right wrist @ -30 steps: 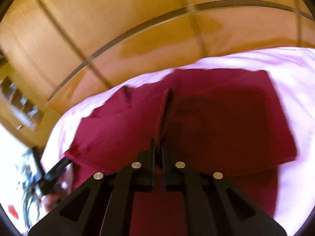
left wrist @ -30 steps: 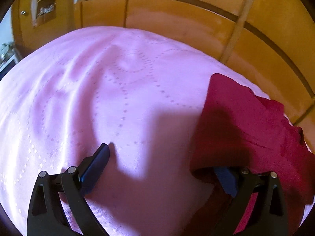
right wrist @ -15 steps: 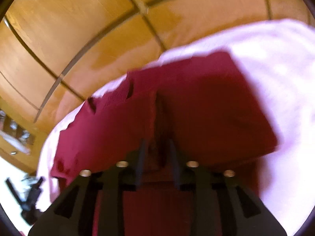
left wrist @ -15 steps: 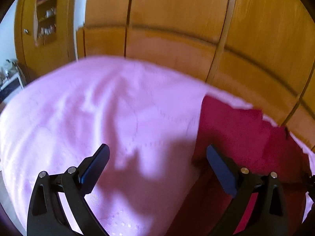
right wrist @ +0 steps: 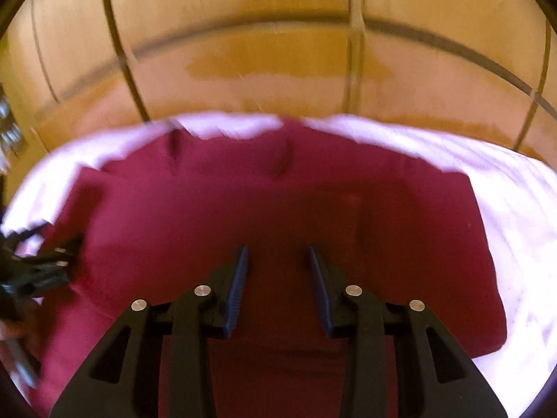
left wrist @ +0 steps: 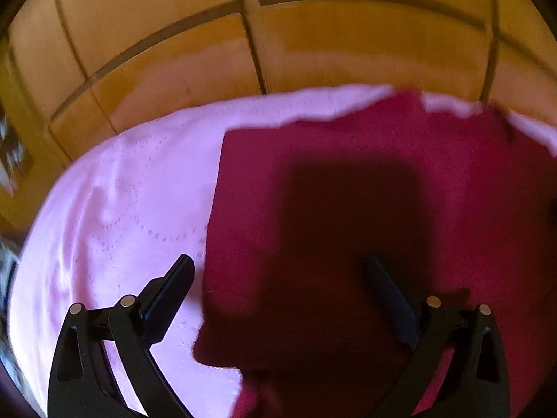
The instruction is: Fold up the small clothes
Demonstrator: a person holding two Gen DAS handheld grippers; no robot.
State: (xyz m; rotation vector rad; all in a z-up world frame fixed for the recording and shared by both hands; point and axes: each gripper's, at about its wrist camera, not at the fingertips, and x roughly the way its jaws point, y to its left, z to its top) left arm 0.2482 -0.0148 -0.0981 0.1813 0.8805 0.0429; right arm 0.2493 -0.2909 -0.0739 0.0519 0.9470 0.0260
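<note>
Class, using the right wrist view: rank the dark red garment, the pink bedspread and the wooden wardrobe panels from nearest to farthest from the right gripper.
1. Dark red garment: directly beneath and ahead of the open right gripper.
2. Pink bedspread: around the garment, showing to the right and beyond its far edge.
3. Wooden wardrobe panels: behind the bed, across the top.

Both my fisheye feeds were smeared with motion blur, worst along the pink bedspread [left wrist: 115, 209] edge. Strong light fell from behind me, throwing a dark blocky shadow across the maroon garment [left wrist: 348, 216]. The wooden wardrobe [right wrist: 278, 52] bowed heavily near the black corners, its panels warm and softly lit.
</note>
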